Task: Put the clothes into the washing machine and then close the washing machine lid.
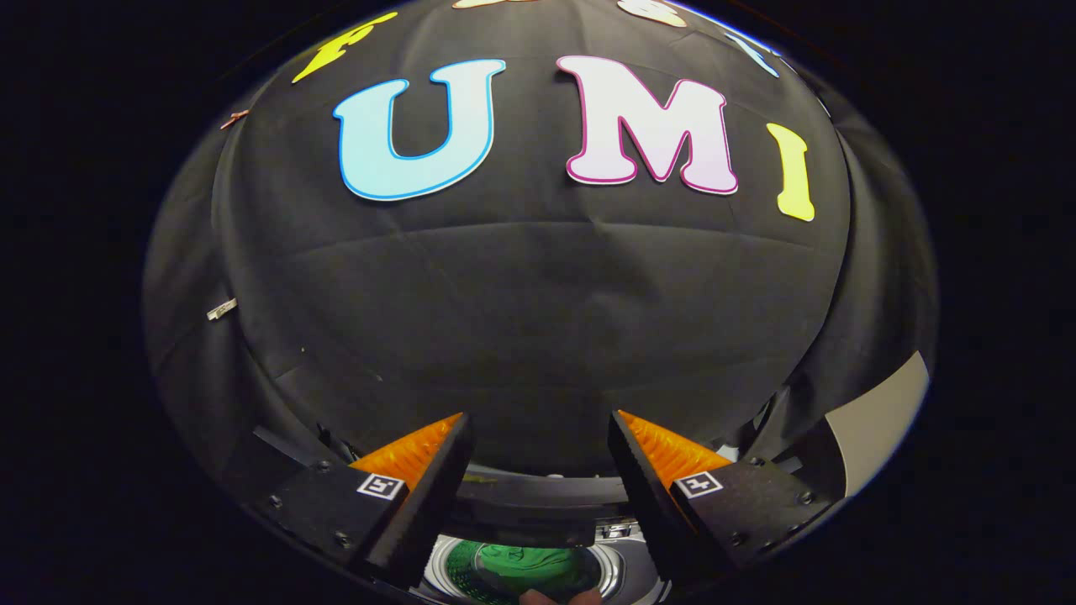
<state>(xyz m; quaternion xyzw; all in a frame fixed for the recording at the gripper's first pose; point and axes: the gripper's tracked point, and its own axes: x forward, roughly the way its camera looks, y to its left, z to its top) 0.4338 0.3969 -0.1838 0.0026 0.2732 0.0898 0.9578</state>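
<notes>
**Jaws empty, machine barely in sight below**

Lower left of the frame, the left finger [420, 479] points up at the black cloth wall [538, 319]. Across the gap, the right finger [647, 470] does the same, well apart from its twin. So the jaws [538, 458] stand wide open with nothing between them; no garment is held.

At the bottom centre, between and beneath the fingers, sits the washer [609, 571]: a round drum mouth with something green [521, 567] inside, likely cloth, though too little of it shows to be sure. A dark band, the lid [521, 512], I'd guess, lies just above the opening and looks raised.

The risks from here: the gripper is aimed at the wall, not the machine, so reaching down for the lid would be nearly blind. The fingers could skid off its edge, or catch the rim of the drum. If cloth hangs over the mouth, the lid may trap it and fail to shut.

At the lower right, a pale panel [883, 420] edges in.
</notes>
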